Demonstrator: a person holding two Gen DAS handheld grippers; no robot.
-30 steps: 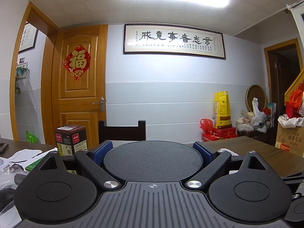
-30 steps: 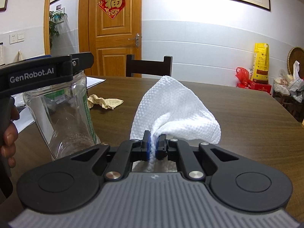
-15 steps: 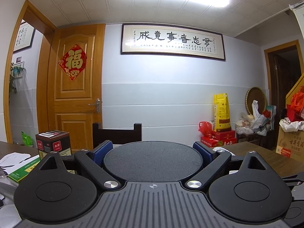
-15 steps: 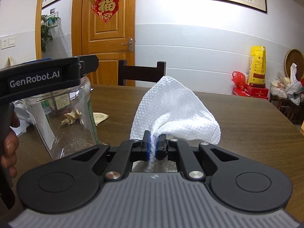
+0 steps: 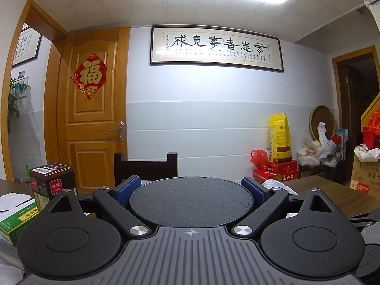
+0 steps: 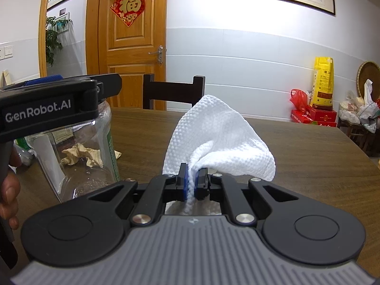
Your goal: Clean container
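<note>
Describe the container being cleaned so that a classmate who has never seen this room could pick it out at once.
Start at the dark wooden table in front of the orange door. At its left side the left gripper clamps a clear plastic jar by its black lid. It is the only see-through thing there: the crumpled brown paper shows through it, unlike the white cloth in the right gripper.

A dark wooden table [image 6: 273, 147] carries a crumpled tan paper [image 6: 80, 156], boxes [image 5: 51, 187] and loose papers [image 5: 13, 201].

My embossed white paper cloth [image 6: 220, 137]; clear glossy plastic container [image 6: 78, 152], matt grainy lid [image 5: 190, 200]; wood-grain table [image 6: 308, 156].
</note>
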